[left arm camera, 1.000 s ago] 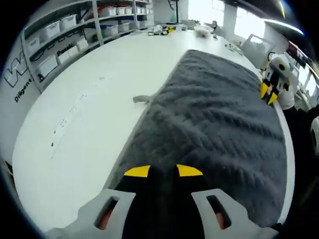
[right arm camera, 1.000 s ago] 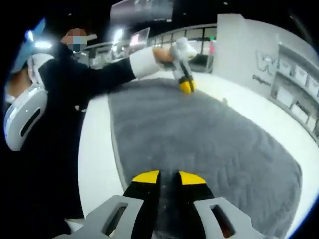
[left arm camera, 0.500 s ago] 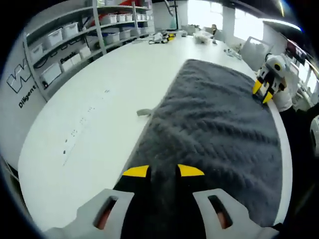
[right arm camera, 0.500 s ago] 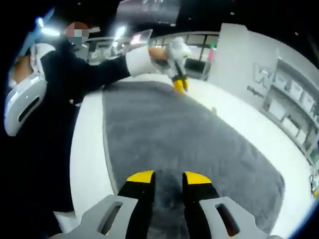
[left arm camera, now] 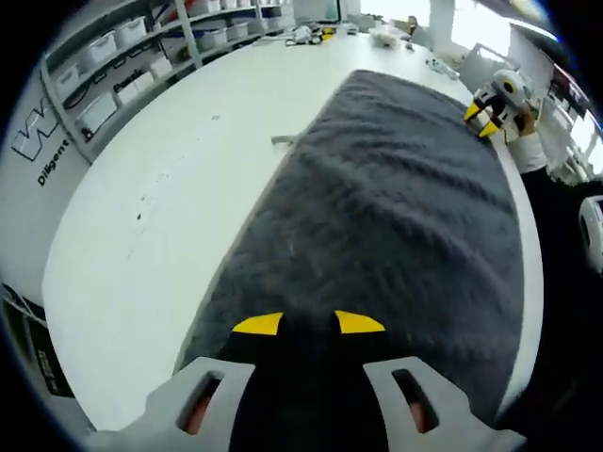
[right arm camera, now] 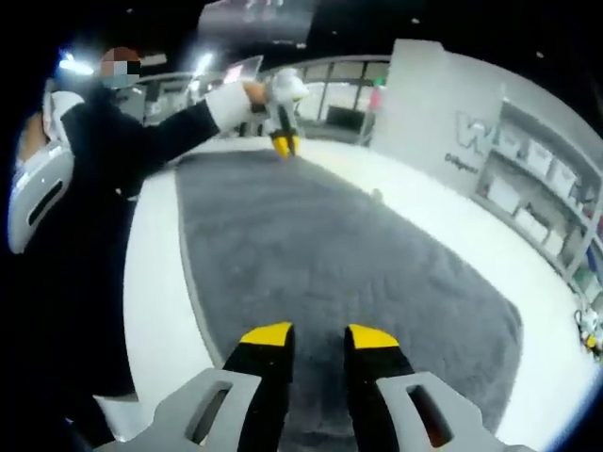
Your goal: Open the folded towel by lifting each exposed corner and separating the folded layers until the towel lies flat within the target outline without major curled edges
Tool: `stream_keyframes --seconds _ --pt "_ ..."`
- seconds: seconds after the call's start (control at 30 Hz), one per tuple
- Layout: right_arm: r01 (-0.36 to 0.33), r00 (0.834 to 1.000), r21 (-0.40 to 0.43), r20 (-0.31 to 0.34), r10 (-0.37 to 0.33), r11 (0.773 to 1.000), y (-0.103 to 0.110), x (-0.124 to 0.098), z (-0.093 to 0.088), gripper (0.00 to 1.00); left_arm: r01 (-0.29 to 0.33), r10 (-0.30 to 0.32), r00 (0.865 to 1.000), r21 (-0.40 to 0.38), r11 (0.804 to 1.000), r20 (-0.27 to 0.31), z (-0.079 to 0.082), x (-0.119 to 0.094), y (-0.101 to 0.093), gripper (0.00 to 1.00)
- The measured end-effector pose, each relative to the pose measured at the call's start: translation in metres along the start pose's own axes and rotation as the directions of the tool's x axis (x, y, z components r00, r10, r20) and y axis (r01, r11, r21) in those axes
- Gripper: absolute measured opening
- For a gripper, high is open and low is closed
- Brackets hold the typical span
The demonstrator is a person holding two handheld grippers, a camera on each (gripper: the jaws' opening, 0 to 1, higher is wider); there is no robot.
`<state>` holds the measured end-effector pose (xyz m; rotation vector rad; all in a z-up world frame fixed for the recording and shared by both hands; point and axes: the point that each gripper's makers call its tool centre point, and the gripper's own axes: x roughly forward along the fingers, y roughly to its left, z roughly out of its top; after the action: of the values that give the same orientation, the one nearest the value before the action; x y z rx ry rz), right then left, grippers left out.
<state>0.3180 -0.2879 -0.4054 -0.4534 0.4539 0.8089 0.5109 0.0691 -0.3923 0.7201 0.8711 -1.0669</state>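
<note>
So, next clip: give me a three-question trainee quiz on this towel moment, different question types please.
1. True or false: the grey towel lies spread on the white table.
2. Multiple choice: the small tag sticks out from the towel's (A) edge facing the shelving, (B) edge facing the person, (C) middle.
3. Fill in: both hand-held grippers have ____ tips, as on the left hand-held gripper and right hand-held gripper.

Key: 1 true; 2 A; 3 yellow.
</note>
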Motion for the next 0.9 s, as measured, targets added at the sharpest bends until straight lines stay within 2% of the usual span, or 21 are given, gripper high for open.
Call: stream_keyframes --seconds 0.13,0.2,0.3,0.37,0.43,0.47,0.57,0.6,0.63,0.67,0.7,0.77,0.83,0.9 --pt "0.009 1.0 0.026 -0.023 -0.008 1.0 -0.003 0.001 -0.005 0.17 -0.001 0.001 0.999 -0.001 1.0 -0.046 -0.021 -0.002 0.005 0.18" --pt "0.003 0.999 0.026 -0.033 -0.002 1.0 -0.001 0.003 -0.006 0.17 0.026 -0.029 0.995 -0.034 0.999 -0.093 -0.035 0.001 0.002 0.17" --pt "-0.007 0.999 0.01 -0.048 0.008 1.0 0.001 0.005 -0.009 0.17 0.07 -0.071 0.987 -0.012 0.998 -0.144 -0.05 0.006 -0.009 0.17" --pt "-0.006 0.999 0.026 -0.05 0.007 1.0 0.001 0.004 -0.009 0.17 0.069 -0.069 0.99 -0.002 0.998 -0.119 -0.048 0.005 -0.007 0.17" --pt "-0.006 0.999 0.042 -0.046 0.008 0.999 0.002 0.004 -0.01 0.16 0.046 -0.055 0.99 -0.07 0.996 -0.132 -0.053 0.004 0.0 0.17" --pt "-0.009 0.999 0.048 -0.041 0.011 0.999 0.002 0.003 -0.011 0.15 0.057 -0.065 0.991 -0.075 0.996 -0.114 -0.051 0.003 0.0 0.17" --pt "-0.019 0.999 0.078 -0.039 0.022 0.997 0.005 0.002 -0.013 0.11 0.06 -0.064 0.993 -0.038 0.997 -0.1 -0.052 0.002 -0.001 0.15" --pt "-0.027 0.999 0.096 -0.042 0.031 0.995 0.008 0.001 -0.013 0.09 0.045 -0.045 0.993 -0.004 0.999 -0.11 -0.054 0.0 0.003 0.13" --pt "-0.032 0.998 0.107 -0.042 0.037 0.994 0.009 0.0 -0.014 0.08 0.031 -0.031 0.994 -0.002 1.0 -0.108 -0.056 -0.001 0.006 0.12" --pt "-0.031 0.999 0.105 -0.041 0.035 0.994 0.01 -0.001 -0.014 0.08 0.011 -0.014 0.994 -0.032 0.999 -0.11 -0.059 -0.004 0.012 0.1" --pt "-0.029 0.999 0.101 -0.041 0.034 0.994 0.009 -0.002 -0.014 0.08 -0.013 0.004 0.99 -0.06 0.998 -0.139 -0.066 -0.007 0.017 0.1" --pt "-0.022 0.999 0.088 -0.045 0.026 0.996 0.008 -0.002 -0.014 0.1 -0.035 0.033 0.994 -0.016 0.999 -0.102 -0.065 -0.013 0.024 0.1" --pt "-0.018 0.999 0.071 -0.044 0.021 0.997 0.007 -0.003 -0.013 0.11 -0.031 0.03 0.999 -0.052 0.998 -0.023 -0.058 -0.023 0.026 0.11" --pt "-0.018 0.999 0.069 -0.042 0.021 0.997 0.007 -0.003 -0.012 0.11 -0.081 0.083 0.996 -0.055 0.995 0.041 -0.052 -0.033 0.037 0.14"
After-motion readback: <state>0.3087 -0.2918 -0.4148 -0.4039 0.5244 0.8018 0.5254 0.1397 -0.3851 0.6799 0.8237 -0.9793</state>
